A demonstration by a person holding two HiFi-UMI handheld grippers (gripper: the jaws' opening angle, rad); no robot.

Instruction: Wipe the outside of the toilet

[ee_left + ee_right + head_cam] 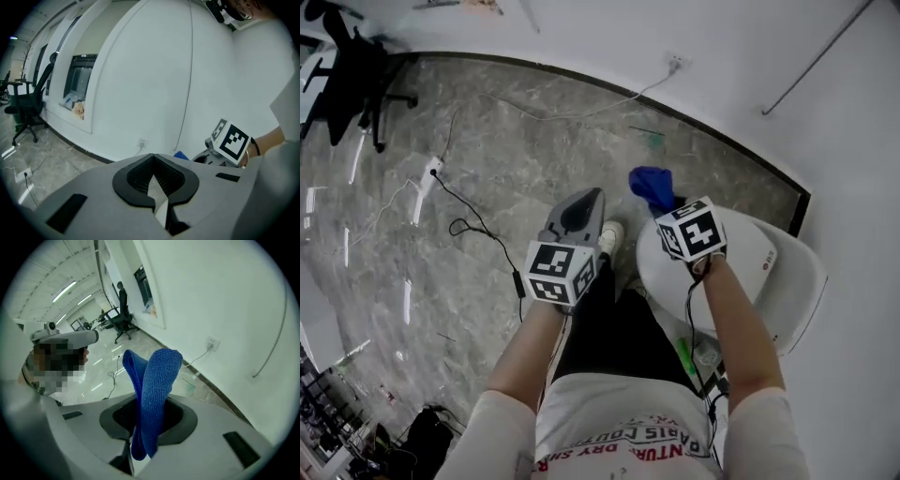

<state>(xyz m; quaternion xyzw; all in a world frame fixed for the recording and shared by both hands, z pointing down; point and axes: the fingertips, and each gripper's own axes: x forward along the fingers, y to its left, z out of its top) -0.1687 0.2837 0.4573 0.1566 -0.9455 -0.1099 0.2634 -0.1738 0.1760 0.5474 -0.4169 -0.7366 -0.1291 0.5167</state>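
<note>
The white toilet stands against the wall at the right, with its lid down. My right gripper hovers over the near-left edge of that lid, shut on a blue cloth that sticks out past its tips. In the right gripper view the folded blue cloth stands up from between the shut jaws of the right gripper. My left gripper is held over the floor to the left of the toilet. In its own view the left gripper is shut with nothing in it.
A power strip and black cables lie on the marble floor at the left. There is a wall socket at the back, and an office chair at the far left. The person's shoe is beside the toilet base.
</note>
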